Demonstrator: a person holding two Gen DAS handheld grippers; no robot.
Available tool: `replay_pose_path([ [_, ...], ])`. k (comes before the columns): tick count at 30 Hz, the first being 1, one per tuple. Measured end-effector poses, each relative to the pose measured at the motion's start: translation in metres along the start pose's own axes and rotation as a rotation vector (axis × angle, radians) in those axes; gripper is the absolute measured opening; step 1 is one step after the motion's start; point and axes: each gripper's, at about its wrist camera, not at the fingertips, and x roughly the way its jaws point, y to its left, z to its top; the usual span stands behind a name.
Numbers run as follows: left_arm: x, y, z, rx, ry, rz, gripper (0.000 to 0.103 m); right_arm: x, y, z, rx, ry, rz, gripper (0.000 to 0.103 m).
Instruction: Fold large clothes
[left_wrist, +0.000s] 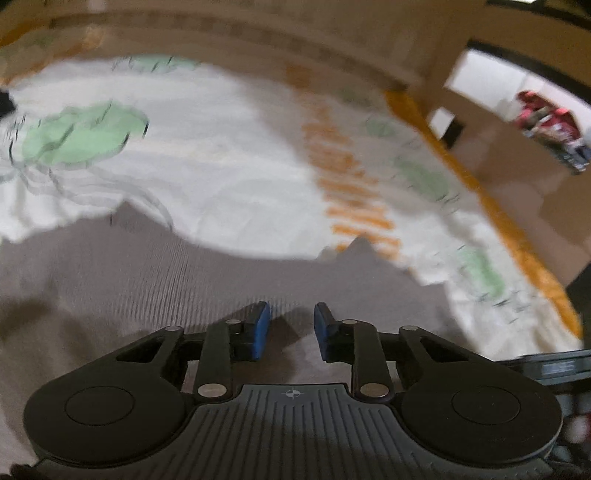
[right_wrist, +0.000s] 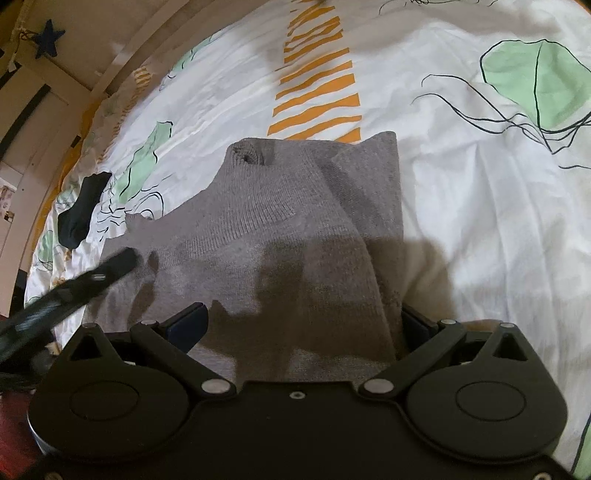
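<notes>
A grey knit sweater (right_wrist: 288, 221) lies on a bed, its collar opening toward the far end. In the left wrist view the sweater (left_wrist: 184, 280) fills the blurred lower half under my left gripper (left_wrist: 291, 325), whose blue pads stand a small gap apart with nothing pinched between them. That left gripper (right_wrist: 110, 266) also shows as a dark blurred shape at the sweater's left edge. My right gripper (right_wrist: 303, 325) is spread wide over the sweater's near hem; cloth lies between its fingers, hiding part of the right finger (right_wrist: 417, 325), and the pads do not press on it.
The white bedcover (right_wrist: 461, 184) has green and orange prints. A black sock (right_wrist: 81, 210) lies on it at the left. A wooden bed frame (left_wrist: 221, 33) runs along the far side. The bed's orange edge (left_wrist: 517, 240) drops off at the right.
</notes>
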Motion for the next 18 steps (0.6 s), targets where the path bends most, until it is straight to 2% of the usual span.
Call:
replay_pose_path([
  [2,0.012,0.008,-0.006,-0.036,0.010,0.005,0.022,0.000,0.000,0.000,0.000,0.002,-0.001,0.103],
  [4,0.015,0.013,-0.009,-0.068,-0.012,-0.003,0.022,0.000,0.000,0.001,0.000,0.004,-0.001,0.103],
  [8,0.014,0.011,-0.012,-0.052,-0.027,0.012,0.022,0.001,0.000,0.001,0.001,0.007,-0.001,0.103],
  [11,0.011,0.014,-0.013,-0.097,-0.036,0.002,0.022,0.001,0.000,0.001,0.004,0.007,0.005,0.103],
  [18,-0.010,0.009,-0.028,-0.172,-0.074,0.017,0.022,-0.002,-0.012,0.000,0.059,0.013,0.087,0.103],
])
